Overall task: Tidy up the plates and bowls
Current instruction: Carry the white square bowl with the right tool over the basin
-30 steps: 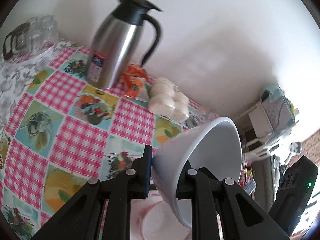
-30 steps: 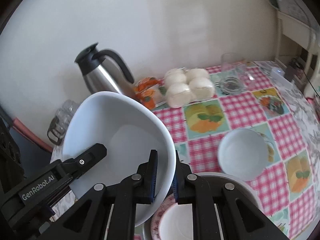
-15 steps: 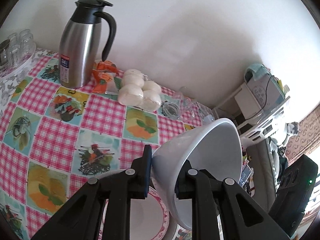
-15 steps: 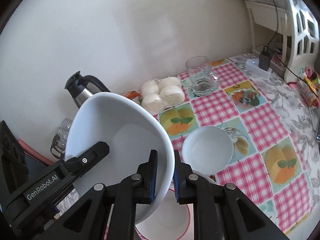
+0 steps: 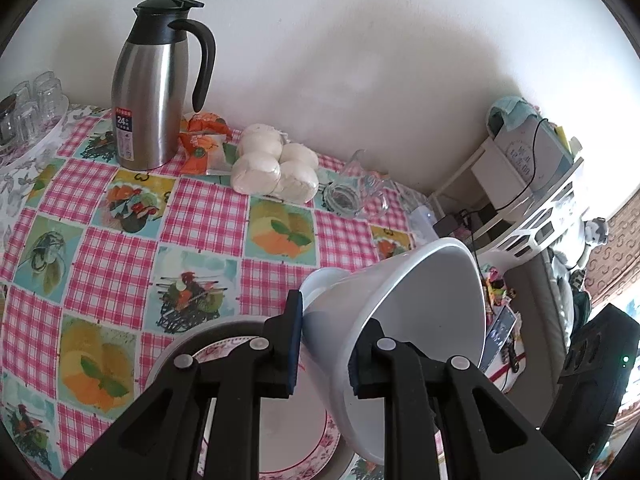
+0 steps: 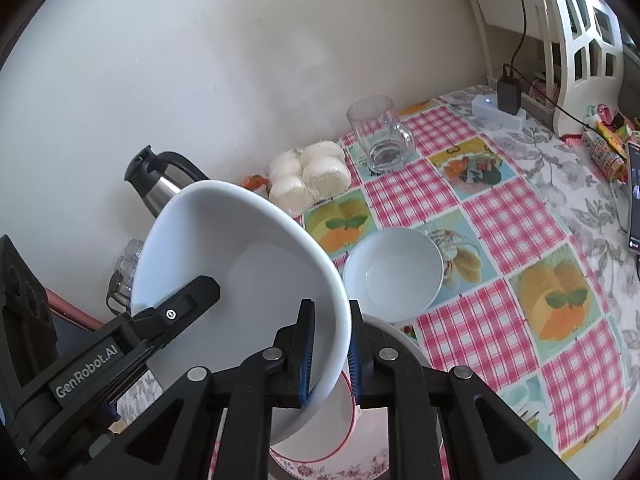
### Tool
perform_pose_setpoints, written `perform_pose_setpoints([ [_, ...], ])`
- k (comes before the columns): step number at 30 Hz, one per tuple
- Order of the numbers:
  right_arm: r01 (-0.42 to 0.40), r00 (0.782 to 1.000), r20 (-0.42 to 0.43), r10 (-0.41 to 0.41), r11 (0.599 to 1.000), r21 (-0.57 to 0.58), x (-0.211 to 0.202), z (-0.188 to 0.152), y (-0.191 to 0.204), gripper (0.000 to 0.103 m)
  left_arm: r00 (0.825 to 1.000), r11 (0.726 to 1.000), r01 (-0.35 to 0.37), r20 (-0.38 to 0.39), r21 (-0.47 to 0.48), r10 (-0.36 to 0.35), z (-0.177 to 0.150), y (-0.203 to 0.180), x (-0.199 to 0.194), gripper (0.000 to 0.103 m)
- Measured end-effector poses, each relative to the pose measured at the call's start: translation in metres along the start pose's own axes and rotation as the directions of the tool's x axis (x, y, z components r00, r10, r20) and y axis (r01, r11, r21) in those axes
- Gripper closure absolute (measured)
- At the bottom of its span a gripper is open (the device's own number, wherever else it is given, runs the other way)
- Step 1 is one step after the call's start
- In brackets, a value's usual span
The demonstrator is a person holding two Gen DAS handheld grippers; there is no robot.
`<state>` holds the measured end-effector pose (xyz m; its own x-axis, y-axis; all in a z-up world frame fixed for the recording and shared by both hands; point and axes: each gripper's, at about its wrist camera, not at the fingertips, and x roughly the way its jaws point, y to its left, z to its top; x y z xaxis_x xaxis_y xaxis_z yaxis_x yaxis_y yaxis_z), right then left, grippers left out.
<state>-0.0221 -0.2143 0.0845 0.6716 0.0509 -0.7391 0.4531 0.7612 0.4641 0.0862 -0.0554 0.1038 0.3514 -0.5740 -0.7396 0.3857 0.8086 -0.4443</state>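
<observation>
A large white bowl hangs tilted above the table, held by both grippers at opposite sides of its rim. My left gripper is shut on one rim wall, and its black finger shows inside the bowl in the right wrist view. My right gripper is shut on the other side of the rim. Right below lies a flower-rimmed plate, also seen as the plate under my right gripper. A small white bowl sits upright on the checked tablecloth just beyond.
By the wall stand a steel thermos jug, orange packets, a bag of white buns and a glass mug. A tray of glasses is far left. A power strip and a phone lie right.
Both grippers have carried the large bowl together sideways across the table and rolled a little. The flower-rimmed plate has come under them. The grips look the same.
</observation>
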Motion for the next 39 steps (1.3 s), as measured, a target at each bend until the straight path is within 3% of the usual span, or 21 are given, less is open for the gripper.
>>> perform_pose_setpoints([
  [39, 0.037, 0.985, -0.167, -0.047, 0.997, -0.062, 0.036, -0.056, 0.007, 0.085, 0.987, 0.992, -0.121, -0.108, -0.042, 0.116, -0.041, 0.042, 0.009, 0.083],
])
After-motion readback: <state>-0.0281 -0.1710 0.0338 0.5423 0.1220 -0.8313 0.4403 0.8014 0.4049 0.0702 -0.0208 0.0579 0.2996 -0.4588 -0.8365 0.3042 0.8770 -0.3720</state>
